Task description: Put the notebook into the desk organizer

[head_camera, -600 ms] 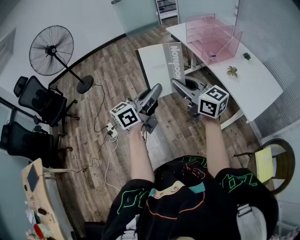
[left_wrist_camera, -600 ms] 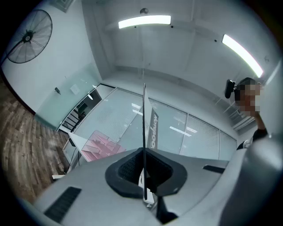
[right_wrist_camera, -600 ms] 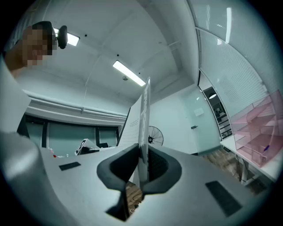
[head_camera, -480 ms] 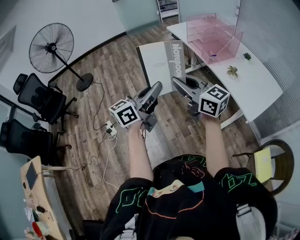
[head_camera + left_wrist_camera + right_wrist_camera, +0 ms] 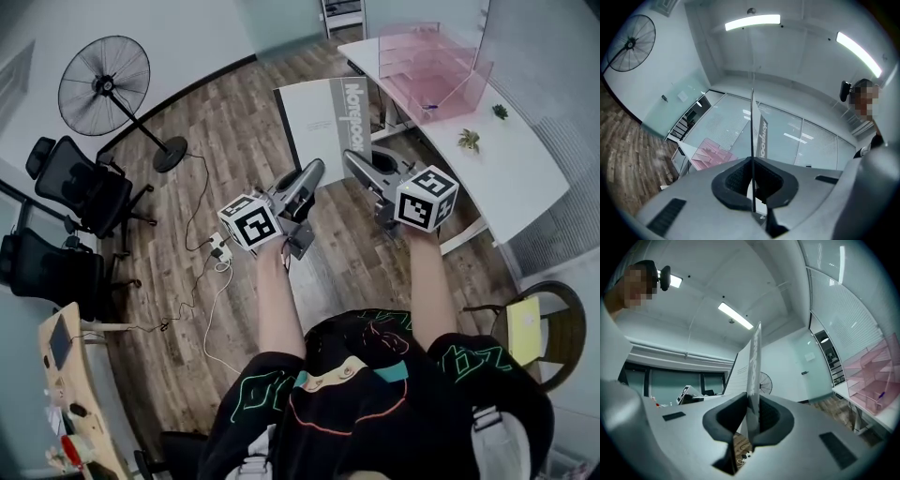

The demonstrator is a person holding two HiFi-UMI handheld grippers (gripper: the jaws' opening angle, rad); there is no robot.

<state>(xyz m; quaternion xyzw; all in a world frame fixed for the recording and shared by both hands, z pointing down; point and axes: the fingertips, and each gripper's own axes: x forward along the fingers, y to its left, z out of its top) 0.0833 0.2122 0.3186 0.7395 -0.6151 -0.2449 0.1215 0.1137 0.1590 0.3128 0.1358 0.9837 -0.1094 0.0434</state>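
Above the floor (image 5: 234, 131), white notebook (image 5: 312, 122), grey lettered spine, left gripper (image 5: 316, 171) and right gripper (image 5: 350, 163) fingers clamping it.

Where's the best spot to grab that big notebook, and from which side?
The near edge, from the person's side: left gripper on the thin side, right gripper by the printed band. The notebook is wide, flat and thin, so two spaced pinches likely keep it steady.
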